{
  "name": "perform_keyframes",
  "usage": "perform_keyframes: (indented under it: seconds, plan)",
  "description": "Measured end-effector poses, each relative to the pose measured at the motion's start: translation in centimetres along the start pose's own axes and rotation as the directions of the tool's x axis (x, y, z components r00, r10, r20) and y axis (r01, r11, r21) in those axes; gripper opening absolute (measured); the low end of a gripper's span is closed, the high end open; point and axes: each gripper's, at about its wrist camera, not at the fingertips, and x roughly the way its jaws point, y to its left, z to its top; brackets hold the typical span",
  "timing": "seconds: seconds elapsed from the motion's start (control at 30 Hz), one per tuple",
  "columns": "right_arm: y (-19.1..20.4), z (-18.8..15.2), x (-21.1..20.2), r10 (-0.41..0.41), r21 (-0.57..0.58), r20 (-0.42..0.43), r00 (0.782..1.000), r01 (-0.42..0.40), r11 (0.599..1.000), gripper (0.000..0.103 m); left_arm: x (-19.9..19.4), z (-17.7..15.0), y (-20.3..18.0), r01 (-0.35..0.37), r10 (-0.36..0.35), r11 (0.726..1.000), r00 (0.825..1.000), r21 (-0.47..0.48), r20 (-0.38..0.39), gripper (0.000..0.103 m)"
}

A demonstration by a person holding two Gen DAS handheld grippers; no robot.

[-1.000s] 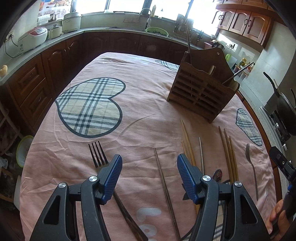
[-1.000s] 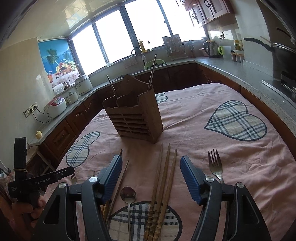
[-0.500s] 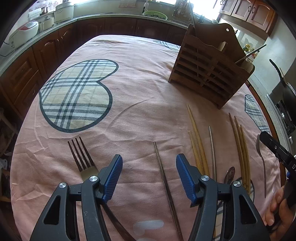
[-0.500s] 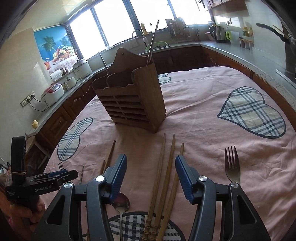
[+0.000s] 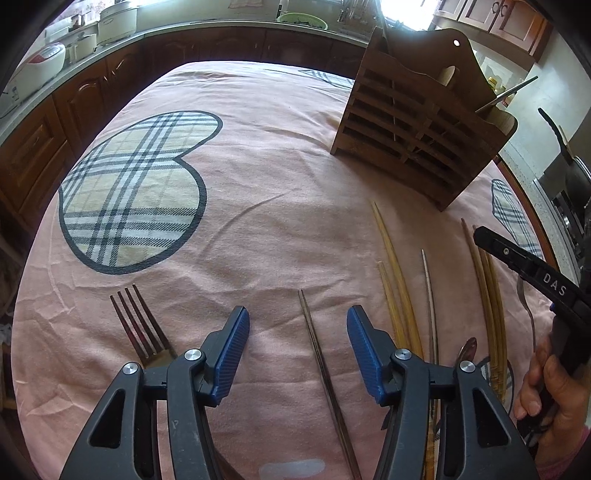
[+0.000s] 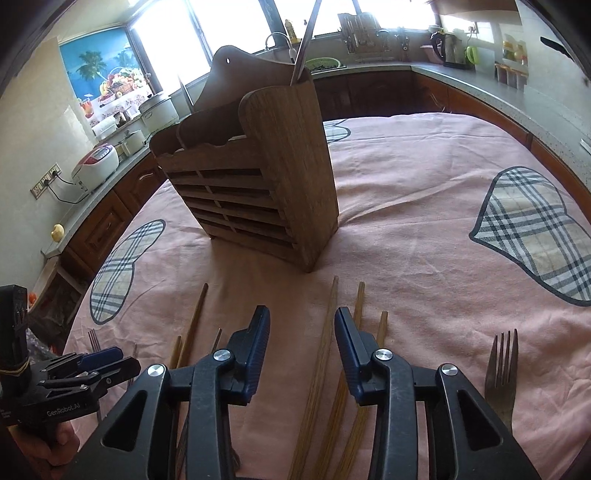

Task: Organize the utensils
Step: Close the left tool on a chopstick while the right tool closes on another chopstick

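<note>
A wooden slatted utensil holder stands on the pink tablecloth, with a few utensil handles sticking out. My left gripper is open, low over a thin dark chopstick that lies between its fingers. A fork lies to its left; pale chopsticks and a metal one to its right. My right gripper is open, narrower, over brown wooden chopsticks. Another fork lies to its right.
The table has a pink cloth with plaid hearts. A spoon lies by the brown chopsticks. Kitchen counters with rice cookers and a sink surround the table. The other hand-held gripper shows in each view.
Both grippers have moved forward and lower toward the table. The right gripper's fingers have closed in partway around the brown chopsticks. The holder looms larger.
</note>
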Motion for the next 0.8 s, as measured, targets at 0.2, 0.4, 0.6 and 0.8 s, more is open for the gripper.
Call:
perform_keyframes:
  seconds: [0.2,0.4,0.6,0.8]
  plan:
    - [-0.2,0.9,2.7,-0.031,-0.009,-0.054,0.998,0.030,1.000,0.029,0.3,0.0,-0.6,-0.037,0.037,0.998,0.999,0.044,0.007,0.039]
    - [-0.4,1.6,3.8,-0.059,-0.019,-0.066,0.996,0.058,0.998,0.024,0.6,0.2,-0.7,-0.022,0.022,0.998,1.000,0.057,0.002,0.007]
    - [-0.7,1.5,3.3,-0.056,-0.012,-0.056,0.997,0.055,0.998,0.006,0.4,0.3,0.2,0.038,-0.038,0.999,0.999,0.014,-0.002,0.005]
    - [-0.2,1.6,-0.3,-0.008,-0.004,0.015,1.000,0.008,1.000,0.005,-1.7,0.5,0.9,0.082,-0.082,0.996,0.996,-0.018,0.029,0.004]
